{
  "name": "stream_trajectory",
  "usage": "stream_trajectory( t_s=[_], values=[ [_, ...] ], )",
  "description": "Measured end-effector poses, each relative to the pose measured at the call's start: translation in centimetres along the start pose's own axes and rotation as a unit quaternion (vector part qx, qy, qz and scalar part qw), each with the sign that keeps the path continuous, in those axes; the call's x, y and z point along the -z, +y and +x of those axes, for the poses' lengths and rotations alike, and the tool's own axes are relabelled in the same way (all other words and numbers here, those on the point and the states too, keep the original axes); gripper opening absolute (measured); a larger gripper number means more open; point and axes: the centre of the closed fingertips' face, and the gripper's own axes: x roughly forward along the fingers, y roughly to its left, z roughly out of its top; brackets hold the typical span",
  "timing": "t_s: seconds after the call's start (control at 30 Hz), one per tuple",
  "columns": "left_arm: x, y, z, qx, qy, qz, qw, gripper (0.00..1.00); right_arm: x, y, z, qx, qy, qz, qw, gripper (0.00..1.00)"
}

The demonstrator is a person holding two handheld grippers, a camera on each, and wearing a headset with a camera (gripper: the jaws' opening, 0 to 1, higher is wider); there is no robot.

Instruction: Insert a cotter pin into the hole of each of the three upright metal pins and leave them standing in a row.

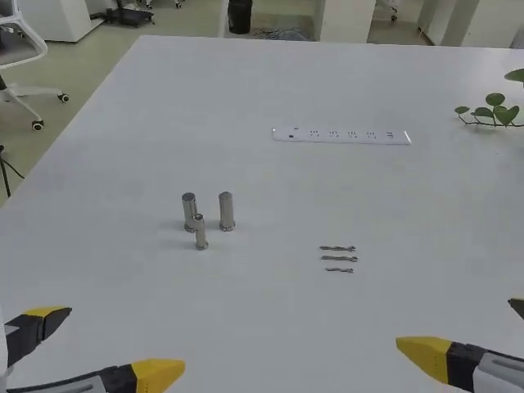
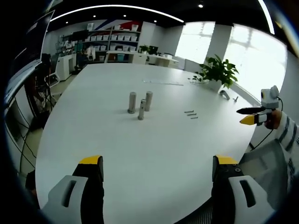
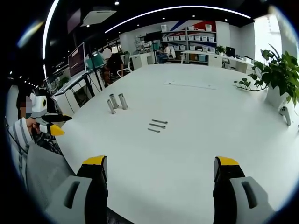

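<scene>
Three upright metal pins (image 1: pixel 205 216) stand close together left of the table's middle, two behind and a shorter one (image 1: pixel 201 232) in front. Three cotter pins (image 1: pixel 338 259) lie in a small stack to their right. My left gripper (image 1: pixel 102 344) is open at the near left, well short of the pins, and holds nothing. My right gripper (image 1: pixel 471 327) is open at the near right, also holding nothing. The left gripper view has its gripper (image 2: pixel 159 163) wide apart, with the metal pins (image 2: pixel 140 103) and cotter pins (image 2: pixel 190 114) far ahead. The right gripper (image 3: pixel 160 162) looks at the cotter pins (image 3: pixel 156 125) and metal pins (image 3: pixel 117 101).
A white power strip (image 1: pixel 341 135) lies further back on the white table (image 1: pixel 270 327). A small leafy plant (image 1: pixel 494 110) sits at the right edge. An office chair (image 1: pixel 16 49) stands on the floor beyond the left edge.
</scene>
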Motion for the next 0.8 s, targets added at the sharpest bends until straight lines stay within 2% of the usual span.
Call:
stream_trajectory(
  t_s=[0.1,0.2,0.47,0.6,0.8],
  values=[
    [-0.10,-0.05,0.03,0.002,0.000,-0.001,1.0000,0.94,-0.05,0.00,-0.03,0.001,0.000,0.000,1.0000,0.93],
    [0.17,-0.11,0.09,0.005,0.012,-0.008,0.9999,0.90,-0.09,0.05,0.00,0.000,-0.001,0.001,1.0000,0.93],
    [0.14,-0.21,0.09,0.005,0.008,0.009,0.9999,0.89,0.07,0.19,0.17,-0.002,0.003,0.000,1.0000,0.93],
    [-0.04,-0.39,0.08,0.013,0.002,0.002,0.9999,0.89,-0.05,0.19,0.17,-0.001,0.002,0.000,1.0000,0.93],
    [-0.13,-0.11,0.10,0.009,0.007,0.006,0.9999,0.89,-0.18,0.16,0.18,0.000,0.003,0.000,1.0000,0.93]
  ],
)
